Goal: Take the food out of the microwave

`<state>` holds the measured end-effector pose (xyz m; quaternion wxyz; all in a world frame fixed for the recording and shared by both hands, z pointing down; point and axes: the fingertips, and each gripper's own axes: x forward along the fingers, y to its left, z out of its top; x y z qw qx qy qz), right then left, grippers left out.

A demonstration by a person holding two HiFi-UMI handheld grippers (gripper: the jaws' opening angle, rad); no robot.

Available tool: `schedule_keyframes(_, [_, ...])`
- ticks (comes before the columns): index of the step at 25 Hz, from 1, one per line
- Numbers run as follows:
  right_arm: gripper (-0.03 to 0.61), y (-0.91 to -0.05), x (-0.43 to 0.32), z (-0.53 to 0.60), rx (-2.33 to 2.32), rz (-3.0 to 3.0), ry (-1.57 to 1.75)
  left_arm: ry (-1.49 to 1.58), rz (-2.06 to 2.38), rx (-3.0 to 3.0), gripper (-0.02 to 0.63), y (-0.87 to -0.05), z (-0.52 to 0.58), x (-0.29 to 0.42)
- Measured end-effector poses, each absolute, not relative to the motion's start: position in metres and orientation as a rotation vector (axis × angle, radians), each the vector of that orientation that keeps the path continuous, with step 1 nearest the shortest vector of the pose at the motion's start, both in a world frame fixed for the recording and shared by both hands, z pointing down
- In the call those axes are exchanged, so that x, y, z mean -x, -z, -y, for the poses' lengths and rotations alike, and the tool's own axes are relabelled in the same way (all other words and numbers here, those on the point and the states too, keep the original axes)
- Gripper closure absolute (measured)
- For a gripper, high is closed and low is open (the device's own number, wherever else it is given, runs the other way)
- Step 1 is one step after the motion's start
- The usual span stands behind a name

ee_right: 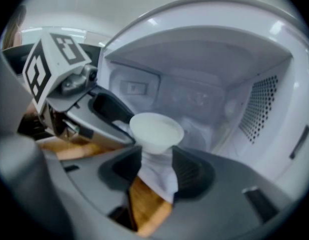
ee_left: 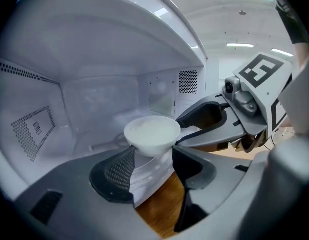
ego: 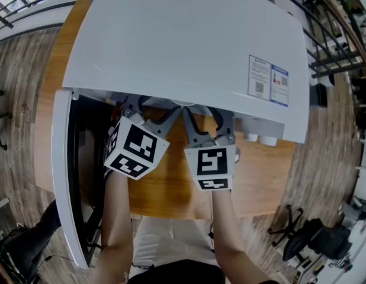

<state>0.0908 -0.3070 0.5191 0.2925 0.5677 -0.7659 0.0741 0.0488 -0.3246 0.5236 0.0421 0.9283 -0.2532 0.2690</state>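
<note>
A white bowl of pale food stands inside the open white microwave, near the front of its cavity. Both grippers reach in under the microwave's top, which hides their fingertips in the head view; only the marker cubes show. My left gripper has its jaws wide apart, with the bowl's lower part between the tips. My right gripper also stands wide, straddling the bowl's foot. One finger of each gripper lies against the bowl's side in the other's view. I see no pad pressing.
The microwave door hangs open at the left, close beside my left arm. The microwave stands on a wooden table, whose front edge is just before me. Office chairs stand on the floor at the right.
</note>
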Motion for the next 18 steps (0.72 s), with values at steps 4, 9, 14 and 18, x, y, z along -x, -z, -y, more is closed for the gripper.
schedule_keyframes(4, [0.371,-0.519,-0.092,0.306,-1.535,2.045,-0.194,-0.806,0.822,-2.837,0.356,-0.524,0.323,-0.051])
schedule_keyframes(9, [0.371,-0.520,-0.092,0.304,-1.523,2.046,-0.176,-0.807,0.849,-2.844,0.354,-0.525,0.320,-0.050])
schedule_keyframes(14, [0.387,-0.519,-0.095,0.301,-1.506,2.017,-0.128,-0.964,0.860,-2.896,0.354,-0.529,0.320,-0.045])
schedule_keyframes(18, [0.387,-0.519,-0.096,0.302,-1.506,1.946,-0.094,-1.156,0.888,-2.898,0.341,-0.535,0.325,-0.037])
